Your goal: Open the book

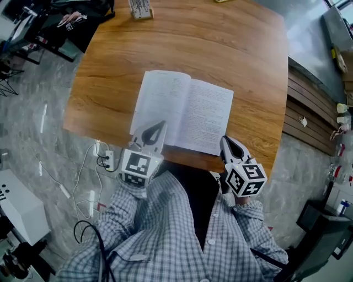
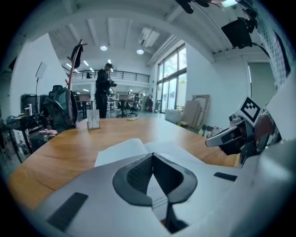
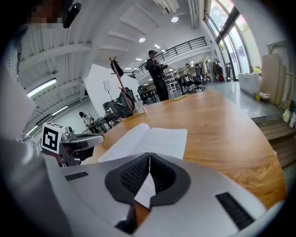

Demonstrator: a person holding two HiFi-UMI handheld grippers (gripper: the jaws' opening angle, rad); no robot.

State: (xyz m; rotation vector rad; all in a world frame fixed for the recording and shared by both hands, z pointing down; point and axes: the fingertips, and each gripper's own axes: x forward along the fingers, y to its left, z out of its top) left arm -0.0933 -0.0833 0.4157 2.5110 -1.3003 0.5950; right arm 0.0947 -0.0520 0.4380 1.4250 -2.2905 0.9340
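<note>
The book (image 1: 182, 110) is lying open on the wooden worktop (image 1: 220, 49), nearer the 6 o'clock edge. Its 2 white pages are facing up, and they are showing lines of small writing.

The left hand-held gripper (image 1: 156, 129) is sitting at 7 o'clock of the book, with its tip over the near corner of the left page. In the left gripper view its 2 jaws are pressing together at the tips (image 2: 152, 155), and they are not pinching anything. The page is showing under them.

The right hand-held gripper (image 1: 225, 142) is sitting at 5 o'clock of the book, by the near corner of the right page. Its jaws are also closed tip to tip (image 3: 149, 155), with nothing between them.

A small stand (image 1: 140, 8) is standing at the 12 o'clock edge of the worktop.
</note>
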